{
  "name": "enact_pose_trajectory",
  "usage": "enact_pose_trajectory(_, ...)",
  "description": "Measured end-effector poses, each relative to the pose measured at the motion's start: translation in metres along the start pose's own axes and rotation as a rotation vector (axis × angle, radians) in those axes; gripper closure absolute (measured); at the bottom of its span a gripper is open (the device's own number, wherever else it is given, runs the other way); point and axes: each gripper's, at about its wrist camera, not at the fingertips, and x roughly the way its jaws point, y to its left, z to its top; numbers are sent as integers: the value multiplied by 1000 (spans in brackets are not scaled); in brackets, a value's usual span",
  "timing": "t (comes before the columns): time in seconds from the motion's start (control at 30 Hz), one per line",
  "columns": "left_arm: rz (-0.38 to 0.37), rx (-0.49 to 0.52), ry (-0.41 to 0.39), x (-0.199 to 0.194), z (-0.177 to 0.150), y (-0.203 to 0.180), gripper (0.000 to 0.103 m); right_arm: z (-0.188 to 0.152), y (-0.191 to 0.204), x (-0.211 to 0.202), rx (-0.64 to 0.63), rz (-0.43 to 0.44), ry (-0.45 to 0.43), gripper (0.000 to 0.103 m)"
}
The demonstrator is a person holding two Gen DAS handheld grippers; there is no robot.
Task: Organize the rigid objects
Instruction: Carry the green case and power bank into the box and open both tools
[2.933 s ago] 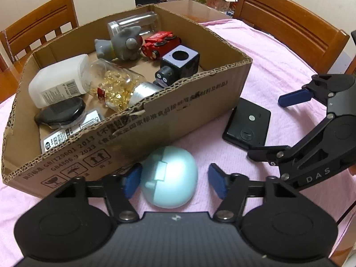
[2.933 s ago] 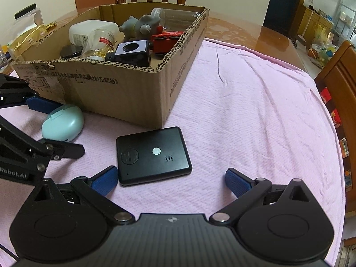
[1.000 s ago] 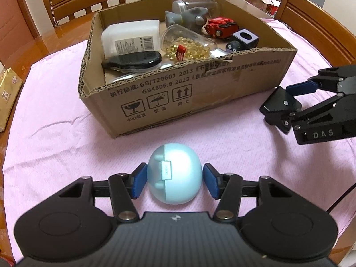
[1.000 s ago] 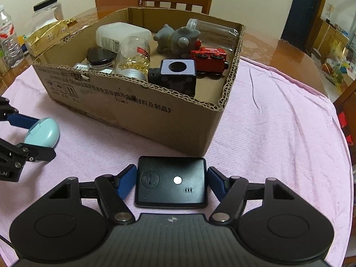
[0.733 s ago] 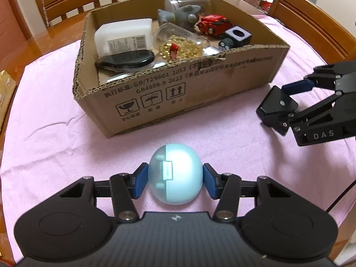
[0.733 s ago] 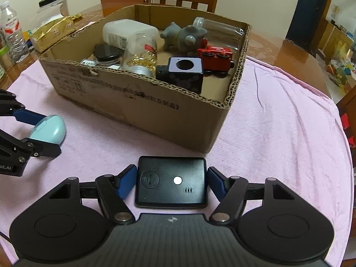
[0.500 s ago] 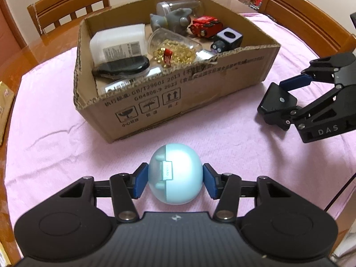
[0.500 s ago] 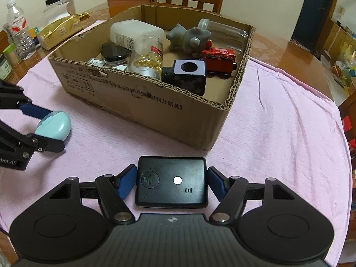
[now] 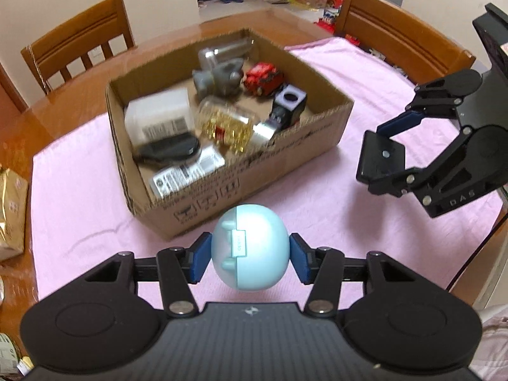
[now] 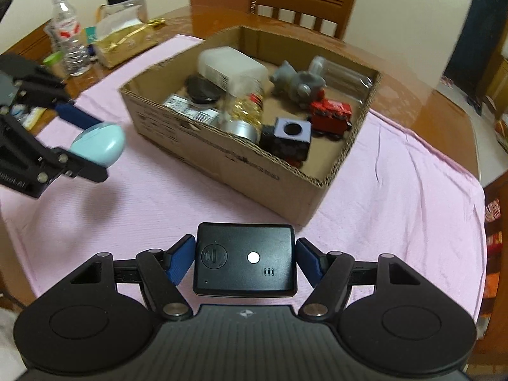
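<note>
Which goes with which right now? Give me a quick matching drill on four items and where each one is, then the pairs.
Items:
1. light blue egg-shaped case
2. flat black device
3. red toy car
4. water bottle

Places:
A. inside the cardboard box
B. gripped in the right claw
C. standing on the bare wood table beyond the pink cloth
D. gripped in the left claw

Pairs: 1-D, 2-B, 3-A, 4-C
</note>
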Motion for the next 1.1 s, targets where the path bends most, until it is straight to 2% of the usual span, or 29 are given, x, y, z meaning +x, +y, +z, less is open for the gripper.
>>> enact_pose_trajectory(0.17,12,0,-65,-16,22,5,51,14,0,-22,-22,22,-31,29)
enact_pose_trajectory(0.33,48,-11,-116,-15,44,17,51,39,0,-40,-37,34,-96,29)
enact_pose_trajectory(0.53,58,-37,-109,15,63,37,51,70,3,-42,-61,31,-159,29)
enact_pose_trajectory(0.77,53,-67,-83,41,59,47,50,94,3,-30,-52,28,-171,29)
enact_pose_trajectory(0.83,64,-81,-96,39,58,48,29,98,3,-26,-49,24,-167,29)
enact_pose_trajectory(0.87,67,-92,-101,37,58,50,8,100,3,-24,-50,19,-167,29)
enact_pose_trajectory(0.9,78,-99,-122,33,56,50,2,101,3,-22,-51,14,-165,29)
enact_pose_trajectory(1.1,114,-109,-150,15,49,58,2,106,1,-11,-29,1,-144,29)
